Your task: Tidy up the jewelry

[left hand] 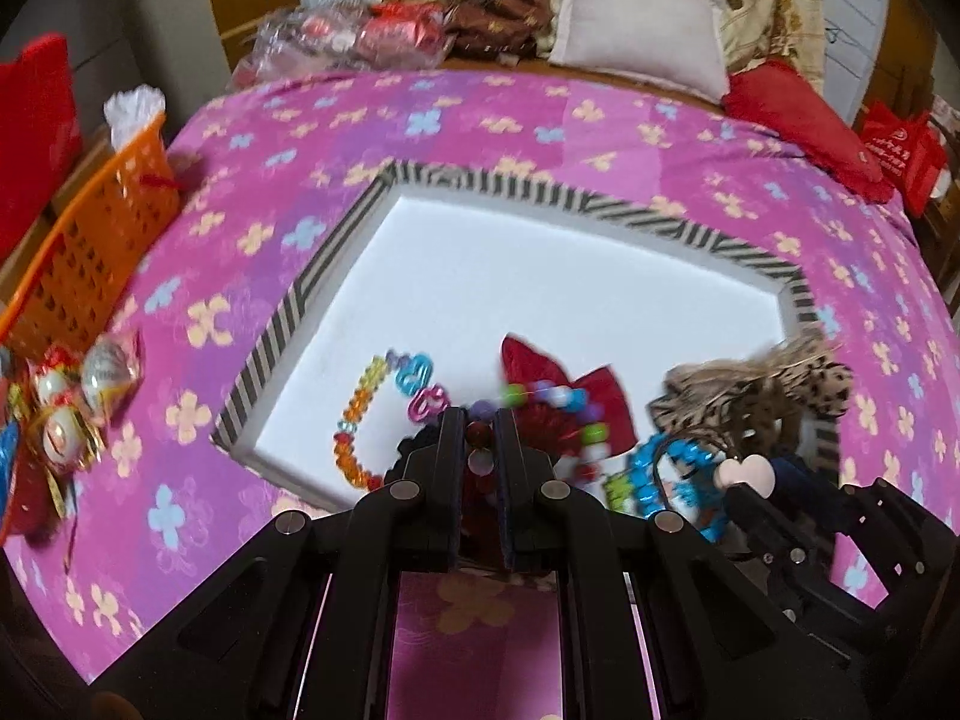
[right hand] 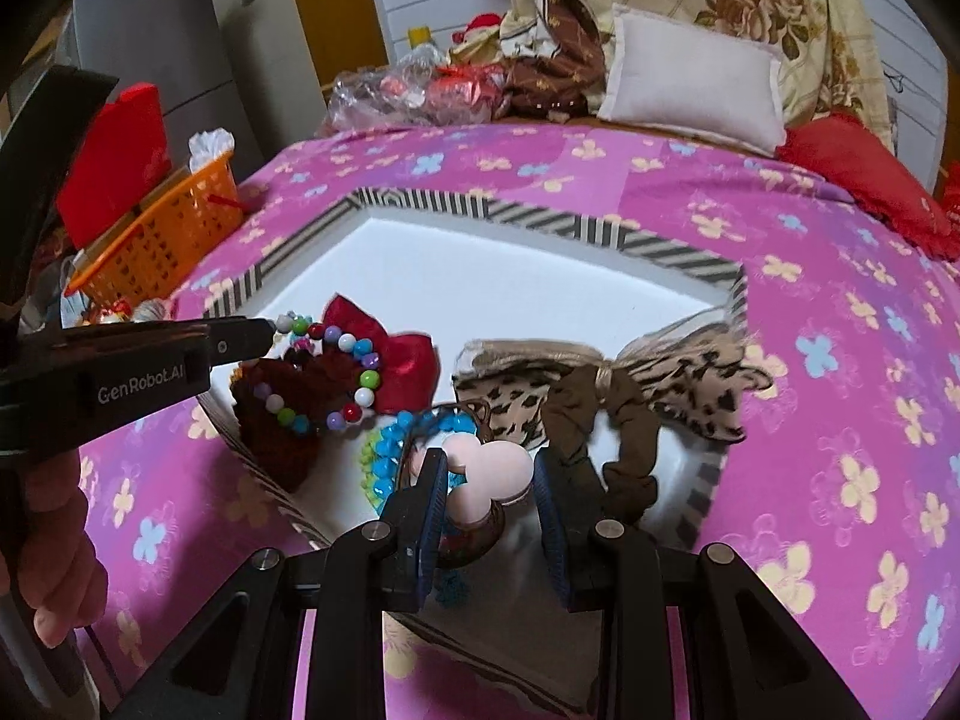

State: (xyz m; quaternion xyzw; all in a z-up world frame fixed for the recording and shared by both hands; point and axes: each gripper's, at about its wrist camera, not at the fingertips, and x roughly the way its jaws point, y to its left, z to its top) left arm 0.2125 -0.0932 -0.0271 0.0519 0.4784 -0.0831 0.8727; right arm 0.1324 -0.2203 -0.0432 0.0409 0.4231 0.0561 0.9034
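Note:
A white tray [left hand: 528, 276] with a striped rim lies on the pink bedspread; it also shows in the right wrist view [right hand: 510, 276]. My left gripper [left hand: 480, 438] is shut on a multicoloured bead bracelet [left hand: 564, 402], seen from the side in the right wrist view [right hand: 276, 327] with the bracelet [right hand: 354, 372] hanging over a red bow [right hand: 402, 360]. My right gripper [right hand: 489, 474] stands open around a pink heart hair tie [right hand: 492, 468]. A blue bead bracelet [right hand: 390, 450], a leopard bow [right hand: 678, 384], a brown scrunchie [right hand: 624, 420] and an orange-blue bracelet [left hand: 384, 414] lie in the tray.
An orange basket [left hand: 90, 240] stands at the bed's left edge, with wrapped sweets [left hand: 78, 402] beside it. A white pillow [left hand: 636, 24], a red cushion [left hand: 798, 120] and plastic bags [left hand: 348, 36] lie at the bed's far end.

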